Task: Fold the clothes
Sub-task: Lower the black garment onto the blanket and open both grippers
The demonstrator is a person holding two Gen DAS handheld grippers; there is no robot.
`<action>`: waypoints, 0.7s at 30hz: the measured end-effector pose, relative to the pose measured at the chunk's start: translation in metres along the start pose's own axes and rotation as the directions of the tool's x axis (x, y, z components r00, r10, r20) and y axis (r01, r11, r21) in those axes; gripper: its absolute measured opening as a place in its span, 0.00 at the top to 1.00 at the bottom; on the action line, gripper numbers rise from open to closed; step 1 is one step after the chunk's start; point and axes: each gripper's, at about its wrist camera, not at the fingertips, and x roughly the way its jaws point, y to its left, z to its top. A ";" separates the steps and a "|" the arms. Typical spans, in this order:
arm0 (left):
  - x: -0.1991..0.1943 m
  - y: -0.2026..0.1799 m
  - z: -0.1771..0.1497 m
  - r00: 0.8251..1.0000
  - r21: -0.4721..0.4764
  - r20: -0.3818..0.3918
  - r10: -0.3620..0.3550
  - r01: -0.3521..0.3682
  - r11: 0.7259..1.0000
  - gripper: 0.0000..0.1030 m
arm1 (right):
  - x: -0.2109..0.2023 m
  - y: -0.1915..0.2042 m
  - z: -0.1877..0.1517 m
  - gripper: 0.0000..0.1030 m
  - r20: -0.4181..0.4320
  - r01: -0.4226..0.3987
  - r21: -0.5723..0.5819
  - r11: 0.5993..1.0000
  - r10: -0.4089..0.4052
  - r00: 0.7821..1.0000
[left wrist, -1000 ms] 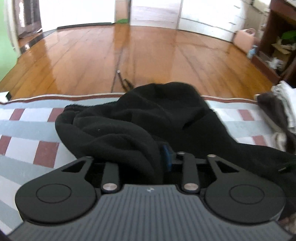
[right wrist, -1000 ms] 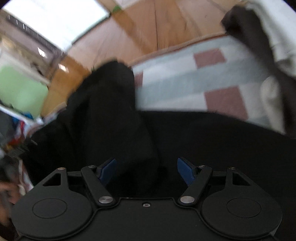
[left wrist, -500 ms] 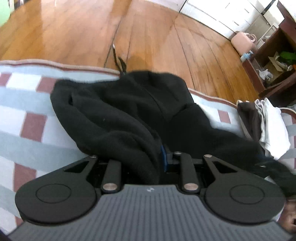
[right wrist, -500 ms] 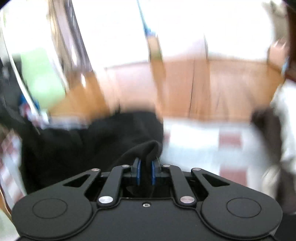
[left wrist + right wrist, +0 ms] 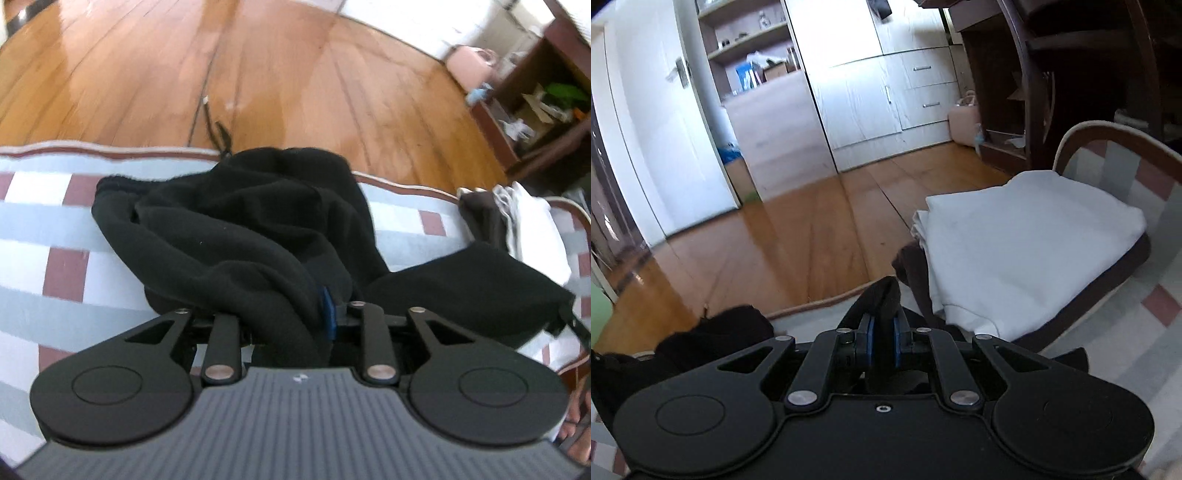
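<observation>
Black fleece garment [image 5: 236,236] lies bunched on a checked bedspread [image 5: 44,206] of grey, white and maroon squares, near the spread's edge by the wooden floor [image 5: 147,74]. Left gripper [image 5: 295,317] is clamped on a thick fold of the garment; cloth fills the gap and hides the left finger, only the blue pad [image 5: 328,314] of the right finger shows. Right gripper [image 5: 881,343] has both blue pads [image 5: 868,341] nearly together, pinching a thin peak of the same black garment that sticks up between them. In the left view another part of the garment spreads to the right, toward a stack of folded clothes. That stack: white folded cloth [image 5: 1027,251] on top of a dark brown one [image 5: 912,269], sitting on the bedspread just right of the right gripper. Behind: white wardrobe with drawers [image 5: 886,96], pink bag [image 5: 964,122] on the floor, dark wooden shelf unit [image 5: 539,96].
</observation>
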 end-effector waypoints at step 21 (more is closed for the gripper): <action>0.005 -0.053 0.027 0.986 0.513 0.155 0.063 -0.135 0.848 0.35 | -0.079 -0.016 -0.011 0.89 -0.208 0.276 0.053 0.960 -0.260 0.943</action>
